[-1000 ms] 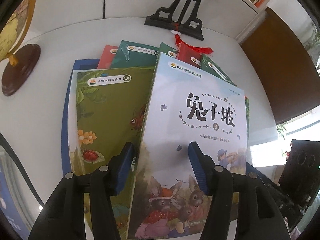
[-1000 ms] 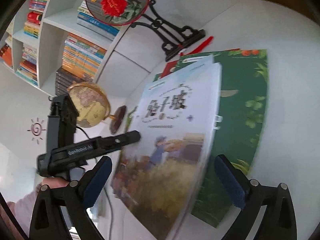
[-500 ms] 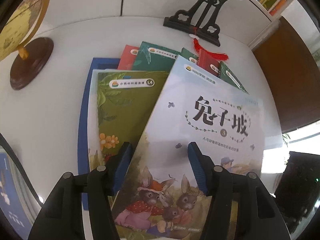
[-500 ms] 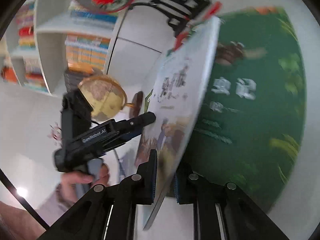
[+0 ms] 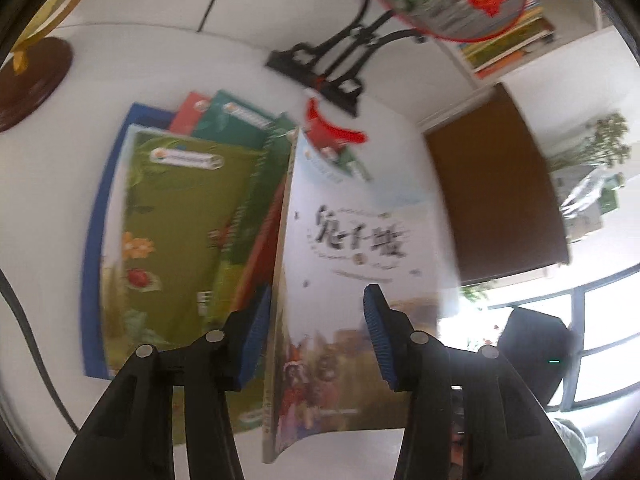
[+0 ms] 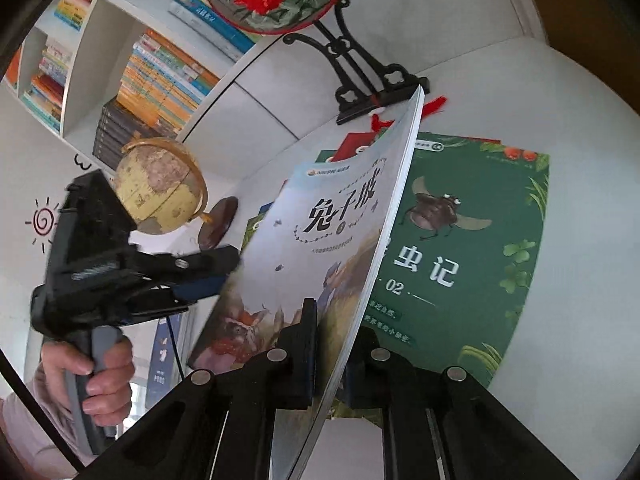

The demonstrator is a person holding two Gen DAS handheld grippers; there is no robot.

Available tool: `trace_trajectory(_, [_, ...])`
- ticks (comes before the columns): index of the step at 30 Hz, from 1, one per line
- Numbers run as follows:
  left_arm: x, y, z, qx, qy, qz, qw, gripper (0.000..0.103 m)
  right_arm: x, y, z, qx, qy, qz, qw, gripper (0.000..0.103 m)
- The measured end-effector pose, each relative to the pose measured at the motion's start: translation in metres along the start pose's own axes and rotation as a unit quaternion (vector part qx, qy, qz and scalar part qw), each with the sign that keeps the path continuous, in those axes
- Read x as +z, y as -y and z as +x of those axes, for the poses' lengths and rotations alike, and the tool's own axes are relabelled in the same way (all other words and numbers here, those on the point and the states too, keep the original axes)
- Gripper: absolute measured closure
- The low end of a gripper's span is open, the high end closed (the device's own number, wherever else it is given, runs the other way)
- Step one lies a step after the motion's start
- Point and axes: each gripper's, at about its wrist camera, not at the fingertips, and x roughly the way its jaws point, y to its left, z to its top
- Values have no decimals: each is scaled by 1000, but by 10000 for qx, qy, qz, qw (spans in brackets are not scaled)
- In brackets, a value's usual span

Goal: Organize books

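One rabbit book [image 6: 320, 240] is lifted, clamped in the right gripper [image 6: 332, 344]; left gripper [image 5: 316, 336] spread; several books [image 5: 180, 216] lie unsorted on the tabletop [image 5: 56, 184].

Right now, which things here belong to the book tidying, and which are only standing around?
Job:
rabbit book, clamped on edge by the right gripper
left gripper, open astride its spine
beetle book
ladybird book
other books underneath

Bystanders:
globe
fan stand
shelf books
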Motion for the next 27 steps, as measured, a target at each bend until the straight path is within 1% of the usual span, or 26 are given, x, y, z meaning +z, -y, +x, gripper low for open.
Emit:
trace_trajectory(1, [-1, 6, -2, 28, 4, 66, 10000, 73, -1, 3, -1, -17, 11, 49, 10000, 93])
trace_trajectory(2, [-2, 14, -2, 143, -10, 220, 9997, 81, -2, 6, -1, -49, 6, 90, 9999, 93])
trace_trajectory(3, [-2, 20, -2, 213, -29, 343, 9992, 83, -3, 9, -2, -39, 2, 138, 9999, 93])
trace_trajectory(5, [-4, 31, -4, 238, -27, 541, 9982, 84, -4, 8, -9, 46, 97, 170, 9998, 92])
trace_trajectory(9, [-5, 39, -13, 300, 55, 686, 9972, 84, 0, -5, -19, -66, 214, -84, 9997, 92])
trace_trajectory(13, [-9, 52, -25, 698, 146, 1217, 9900, 84, 6, -21, -30, -208, 251, -432, 9985, 92])
trace_trajectory(15, [-12, 58, -33, 835, 228, 1435, 9859, 84, 8, -30, -35, -263, 278, -556, 9977, 91])
trace_trajectory(19, [-14, 62, -51, 936, 452, 1561, 9823, 84, 10, -47, -43, -381, 353, -761, 9957, 91])
trace_trajectory(23, [-13, 65, -73, 917, 661, 1608, 9805, 84, 12, -70, -54, -443, 467, -957, 9933, 91])
trace_trajectory(27, [-12, 68, -94, 1021, 917, 1703, 9758, 84, 16, -96, -61, -511, 547, -1155, 9905, 91])
